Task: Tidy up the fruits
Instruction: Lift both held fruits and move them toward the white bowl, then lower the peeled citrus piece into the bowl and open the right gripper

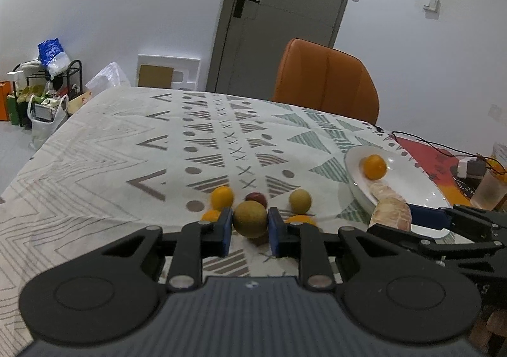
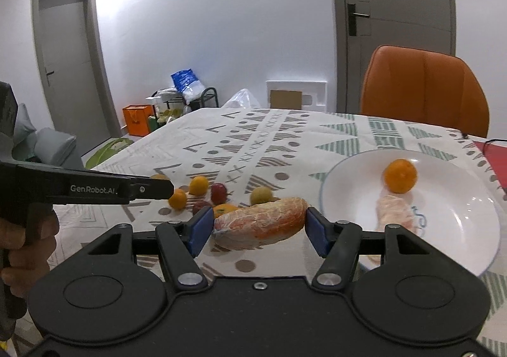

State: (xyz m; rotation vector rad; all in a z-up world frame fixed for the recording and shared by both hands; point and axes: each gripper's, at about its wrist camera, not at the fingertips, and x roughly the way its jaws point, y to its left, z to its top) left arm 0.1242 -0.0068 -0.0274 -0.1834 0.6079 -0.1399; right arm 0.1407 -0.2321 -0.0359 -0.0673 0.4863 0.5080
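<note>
My left gripper (image 1: 248, 218) is shut on a round green-brown fruit (image 1: 250, 219), held just above the patterned tablecloth (image 1: 95, 167). My right gripper (image 2: 258, 224) is shut on a long peeled citrus segment (image 2: 259, 222), which also shows beside a blue finger (image 1: 426, 217) in the left wrist view. A white plate (image 2: 450, 205) to the right holds an orange (image 2: 400, 179) and another peeled segment (image 2: 393, 211). On the cloth behind lie oranges (image 1: 222, 196), a red fruit (image 1: 256, 198) and a yellow-green fruit (image 1: 300, 201).
An orange chair (image 1: 326, 78) stands at the table's far side. A plastic cup (image 1: 492, 189), a white adapter (image 1: 469, 167) and black cables sit at the right edge. A person's hand (image 2: 25, 246) grips the left tool. Bags and a rack stand on the floor to the left.
</note>
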